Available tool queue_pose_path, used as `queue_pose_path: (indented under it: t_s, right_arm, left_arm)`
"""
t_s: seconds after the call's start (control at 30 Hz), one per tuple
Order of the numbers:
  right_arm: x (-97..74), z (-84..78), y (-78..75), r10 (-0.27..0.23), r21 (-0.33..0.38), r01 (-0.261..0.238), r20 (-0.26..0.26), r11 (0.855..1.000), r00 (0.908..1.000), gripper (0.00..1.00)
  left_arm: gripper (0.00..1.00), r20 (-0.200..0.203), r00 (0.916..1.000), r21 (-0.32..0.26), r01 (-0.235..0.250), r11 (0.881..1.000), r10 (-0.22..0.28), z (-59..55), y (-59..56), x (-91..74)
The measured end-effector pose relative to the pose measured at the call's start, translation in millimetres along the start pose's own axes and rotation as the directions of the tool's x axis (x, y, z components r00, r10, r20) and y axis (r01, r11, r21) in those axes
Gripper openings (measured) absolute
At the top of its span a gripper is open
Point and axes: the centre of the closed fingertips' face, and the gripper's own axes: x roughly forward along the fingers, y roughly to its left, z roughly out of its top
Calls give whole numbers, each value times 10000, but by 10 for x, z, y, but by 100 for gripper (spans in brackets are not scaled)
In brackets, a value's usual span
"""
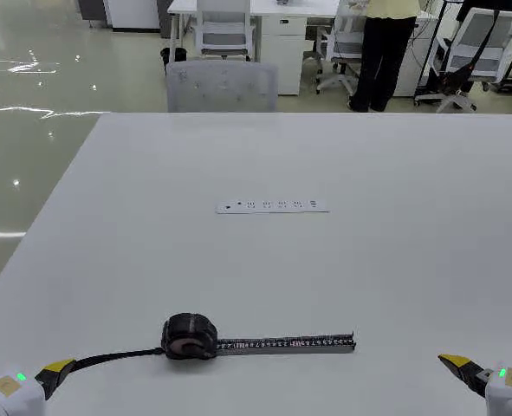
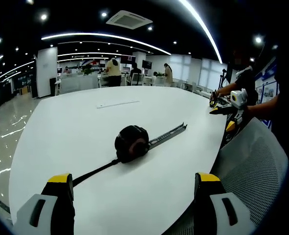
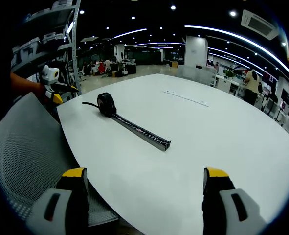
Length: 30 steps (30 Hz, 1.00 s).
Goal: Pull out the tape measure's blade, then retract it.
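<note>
Yellow-tipped left gripper (image 2: pixel 134 179) and right gripper (image 3: pixel 145 172) hovered at the near edge of the white table (image 1: pixel 411 260), jaws spread and empty. Between them lay the black round tape measure (image 1: pixel 189 336), its grey blade (image 1: pixel 286 344) drawn out rightward and its black strap (image 1: pixel 117 356) perhaps touching the left gripper. A flat white power strip (image 1: pixel 273 206) lay beyond.

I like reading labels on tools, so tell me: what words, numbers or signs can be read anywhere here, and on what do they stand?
Tape measure blade: printed scale marks and numbers, too small to read.
Tape measure case: no label that can be made out.
White strip lying beyond it: small dark marks, too blurred to read.
Nothing here can be quoted.
</note>
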Motion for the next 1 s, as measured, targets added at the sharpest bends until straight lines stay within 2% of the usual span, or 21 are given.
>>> queue_pose_path:
  t_s: [0.3, 0.4, 0.5, 0.6, 0.67, 0.73, 0.8, 0.93, 0.97, 1.0]
  right_arm:
    - [-26, -43, -13, 30, -119, -31, -86, 9999, 10000, 100]
    - [-35, -61, -21, 24, -161, -26, -139, 9999, 9999, 99]
    - [-40, -57, -22, 118, -393, -128, -244, 9991, 9996, 99]
    - [-31, -14, -47, 228, -758, -254, -354, 9968, 9991, 99]
    - [-25, 24, -83, 240, -852, -274, -398, 9960, 9989, 98]
    - [-20, 50, -101, 282, -961, -325, -461, 9948, 9985, 98]
    - [-8, 74, -112, 397, -1073, -456, -569, 9932, 9976, 98]
    - [33, 89, -131, 743, -1697, -917, -1064, 9812, 9915, 97]
    - [48, 96, -145, 788, -1734, -975, -1116, 9800, 9906, 97]
    - [67, 104, -158, 892, -1784, -1109, -1249, 9777, 9881, 97]
  left_arm:
    - [100, 39, 9999, 23, -108, 9999, 108, 13, 44, -20]
    - [100, 34, 10000, 46, -26, 10000, 26, 39, -2, 5]
    - [100, 65, 9997, 161, 214, 9996, -216, 118, -113, 88]
    - [100, -92, 9999, 522, 137, 9985, -132, 223, -172, 191]
    - [100, -144, 9999, 520, 98, 9986, -91, 310, -211, 266]
    - [100, -177, 9998, 477, 126, 9988, -118, 320, -185, 338]
    - [100, -13, 9995, 340, 308, 9989, -308, 385, -239, 405]
    - [100, -335, 9993, 310, 161, 9994, -151, 359, -283, 549]
    - [100, -408, 9991, 228, 72, 9997, -63, 347, -283, 572]
    - [100, -551, 9984, -116, -96, 9999, 90, 314, -284, 610]
